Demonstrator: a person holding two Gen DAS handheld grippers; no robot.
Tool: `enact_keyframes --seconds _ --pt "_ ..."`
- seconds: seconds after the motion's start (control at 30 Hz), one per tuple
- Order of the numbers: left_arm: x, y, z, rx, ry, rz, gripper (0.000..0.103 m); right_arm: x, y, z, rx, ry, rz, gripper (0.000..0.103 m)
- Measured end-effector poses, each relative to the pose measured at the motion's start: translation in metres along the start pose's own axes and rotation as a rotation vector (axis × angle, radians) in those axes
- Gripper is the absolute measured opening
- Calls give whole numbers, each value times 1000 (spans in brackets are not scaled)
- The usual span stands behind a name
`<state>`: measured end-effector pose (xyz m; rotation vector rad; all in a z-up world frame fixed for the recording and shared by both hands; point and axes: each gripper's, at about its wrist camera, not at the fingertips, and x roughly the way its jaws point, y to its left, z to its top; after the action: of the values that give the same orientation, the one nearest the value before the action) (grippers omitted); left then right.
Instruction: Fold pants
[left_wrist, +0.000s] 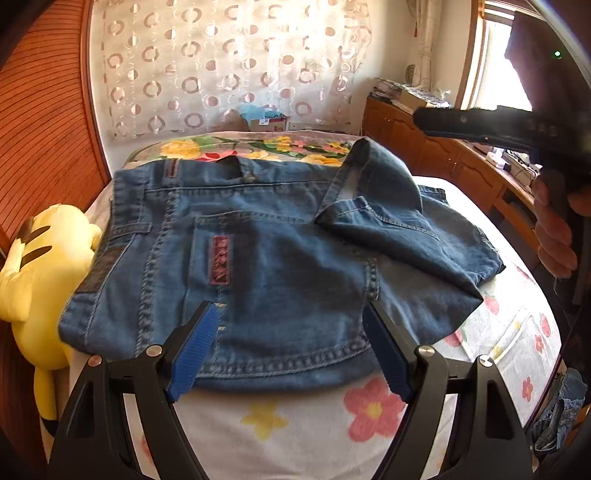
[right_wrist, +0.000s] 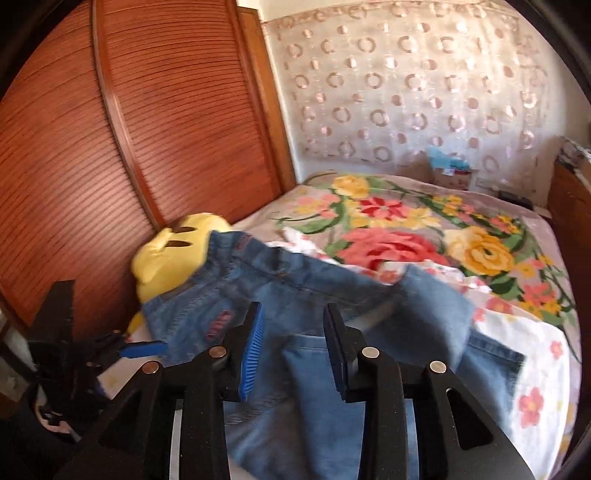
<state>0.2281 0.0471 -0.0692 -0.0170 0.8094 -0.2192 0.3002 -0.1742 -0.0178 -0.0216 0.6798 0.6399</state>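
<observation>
**Jeans partly folded on bed; both grippers empty**

The jeans (left_wrist: 236, 266) lie on the near part of the bed (left_wrist: 369, 413), waistband toward the yellow plush toy (left_wrist: 44, 266) at the left. The leg ends (left_wrist: 388, 206) are doubled back over the seat at the right, rumpled and skewed, with one hem raised in a loose hump.

Judgement: the fold is not square. To finish well, the raised hem should be flattened and the leg edges aligned with the side seams before any further fold, each pinch taking all layers near an edge so none slips.

The left gripper (left_wrist: 291, 332) hovers over the near edge of the jeans, jaws wide apart and holding nothing; whether the tips touch the denim cannot be told. The right gripper (right_wrist: 293, 325) sits above the cloth, jaws moderately apart and empty. That view is motion-blurred, so contact cannot be confirmed.
</observation>
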Motion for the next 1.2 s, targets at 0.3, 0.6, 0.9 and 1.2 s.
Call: enact_keyframes --seconds 0.3,0.6,0.9,1.2 --pt "28 -24 25 23 8 -28 81 1 -27 -18 46 34 -147 36" --pt "69 -47 63 24 24 -89 80 17 -25 -46 120 93 -133 48" --pt "107 -72 95 91 55 -72 65 -4 -39 -62 130 135 -177 48" --pt "130 -81 91 157 120 -29 27 -14 -36 -66 207 121 -181 48"
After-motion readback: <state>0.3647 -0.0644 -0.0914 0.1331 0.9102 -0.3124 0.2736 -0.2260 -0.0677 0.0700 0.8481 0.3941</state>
